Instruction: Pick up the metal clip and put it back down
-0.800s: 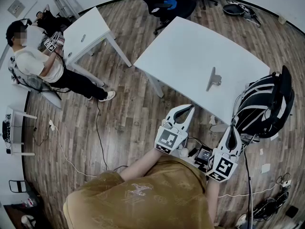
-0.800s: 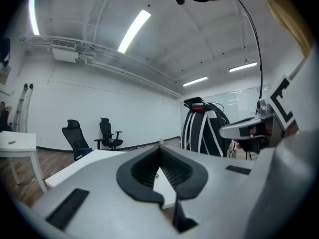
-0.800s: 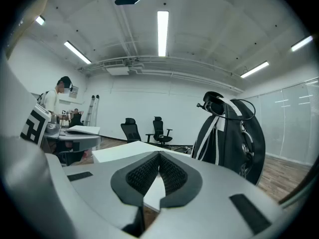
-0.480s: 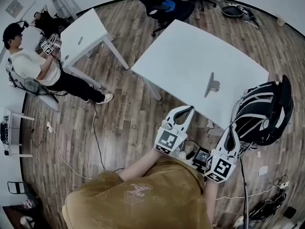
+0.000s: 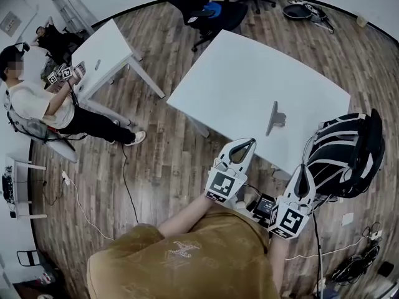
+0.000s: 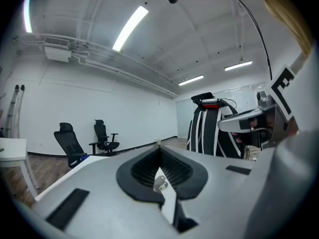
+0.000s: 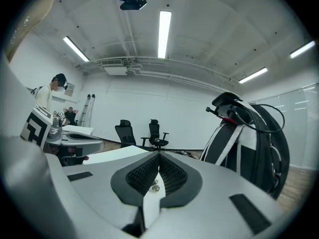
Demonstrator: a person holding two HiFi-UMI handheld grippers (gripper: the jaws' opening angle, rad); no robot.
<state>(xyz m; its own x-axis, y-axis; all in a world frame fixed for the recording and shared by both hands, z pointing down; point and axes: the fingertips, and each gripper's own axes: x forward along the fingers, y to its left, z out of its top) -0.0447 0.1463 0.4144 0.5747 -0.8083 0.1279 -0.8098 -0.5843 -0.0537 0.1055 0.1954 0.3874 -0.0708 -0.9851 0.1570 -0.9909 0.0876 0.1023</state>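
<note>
At the far left, a seated person (image 5: 37,98) in a pale top sits beside a smaller white bench (image 5: 103,48) on the brown wood-plank floor (image 5: 162,142). Black swivel office chairs (image 5: 206,8) stand at the top, beyond the large white rectangular bench (image 5: 249,73) in the middle.

The left claw (image 5: 251,142) hovers over the floor just off that bench's near edge. Its white jaws are closed tip to tip and grip nothing. In the left gripper view, the small silver metal clip (image 6: 160,183) shows through the gap below the joined tips, out on the bench top.

From the head view, the clip (image 5: 276,117) stands on the large bench close to its near edge, right of centre, apart from both claws.

The right claw (image 5: 303,168) hangs near the bench's near right corner, its jaws pressed together and empty. The right gripper view shows the clip (image 7: 155,186) ahead on the bench.

At the far right, a black backpack with white stripes (image 5: 346,151) sits just beside the right claw.
</note>
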